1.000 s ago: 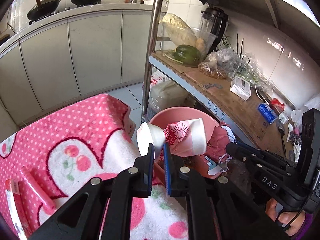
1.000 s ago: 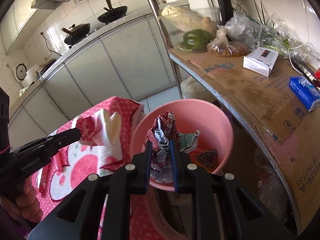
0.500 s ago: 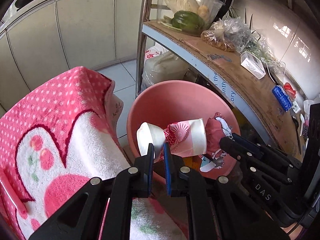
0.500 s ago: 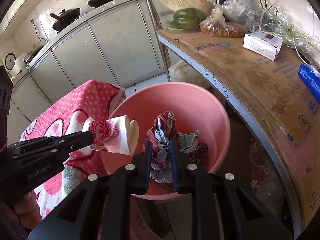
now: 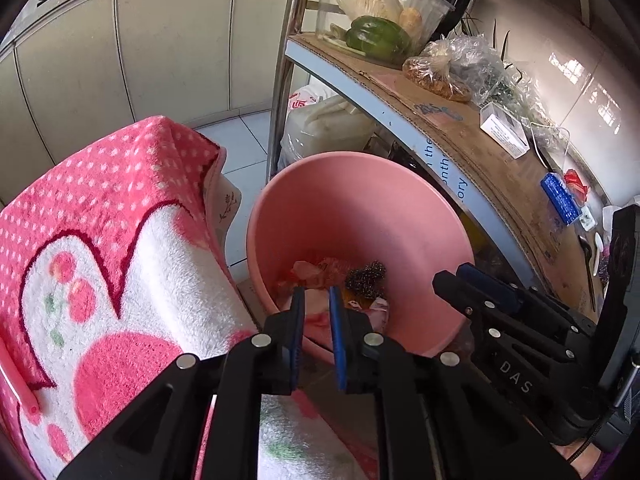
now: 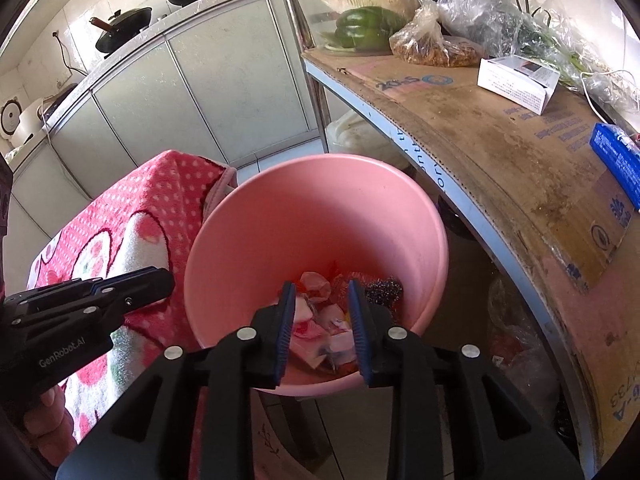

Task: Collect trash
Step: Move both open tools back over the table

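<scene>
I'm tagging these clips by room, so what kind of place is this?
Most likely a home kitchen: woks on a counter over cabinets, a shelf with a green pepper in a clear bowl, and a pink bin holding trash.

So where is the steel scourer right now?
The scourer lies at the bottom of the pink bucket, among wrappers, on the shelf side in both views.

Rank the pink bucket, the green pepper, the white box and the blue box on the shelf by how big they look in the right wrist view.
1. pink bucket, by far the largest.
2. green pepper.
3. white box, close to the pepper, so that pair is unsure.
4. blue box, cut off by the picture edge, so its rank is unsure.
</scene>
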Motion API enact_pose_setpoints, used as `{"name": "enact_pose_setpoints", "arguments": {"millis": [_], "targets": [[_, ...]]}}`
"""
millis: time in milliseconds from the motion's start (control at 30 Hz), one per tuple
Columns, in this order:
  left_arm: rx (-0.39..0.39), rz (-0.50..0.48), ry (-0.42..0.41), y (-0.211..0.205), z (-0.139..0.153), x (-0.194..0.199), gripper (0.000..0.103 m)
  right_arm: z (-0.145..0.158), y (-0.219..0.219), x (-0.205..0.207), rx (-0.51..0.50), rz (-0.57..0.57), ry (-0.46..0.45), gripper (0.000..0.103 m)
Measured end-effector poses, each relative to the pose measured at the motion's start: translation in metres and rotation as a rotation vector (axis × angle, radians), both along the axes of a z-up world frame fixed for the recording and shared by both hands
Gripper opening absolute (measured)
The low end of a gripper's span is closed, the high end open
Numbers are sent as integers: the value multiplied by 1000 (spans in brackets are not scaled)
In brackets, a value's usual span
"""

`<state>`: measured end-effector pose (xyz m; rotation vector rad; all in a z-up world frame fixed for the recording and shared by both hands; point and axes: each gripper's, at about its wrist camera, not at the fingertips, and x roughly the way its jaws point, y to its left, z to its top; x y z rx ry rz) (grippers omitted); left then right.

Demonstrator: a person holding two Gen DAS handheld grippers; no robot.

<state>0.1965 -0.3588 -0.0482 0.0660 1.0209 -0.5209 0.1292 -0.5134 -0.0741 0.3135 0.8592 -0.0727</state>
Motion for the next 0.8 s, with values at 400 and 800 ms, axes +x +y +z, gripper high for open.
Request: {"name": "enact_pose_setpoints", "arguments": {"millis": [400,800], "targets": [[-39,13,-54,28,33,-24,15,21,12,-16,38,21,-37,33],[-35,114,-85,105,59,-55,17,53,62,-35,97,149,-88,35]]}}
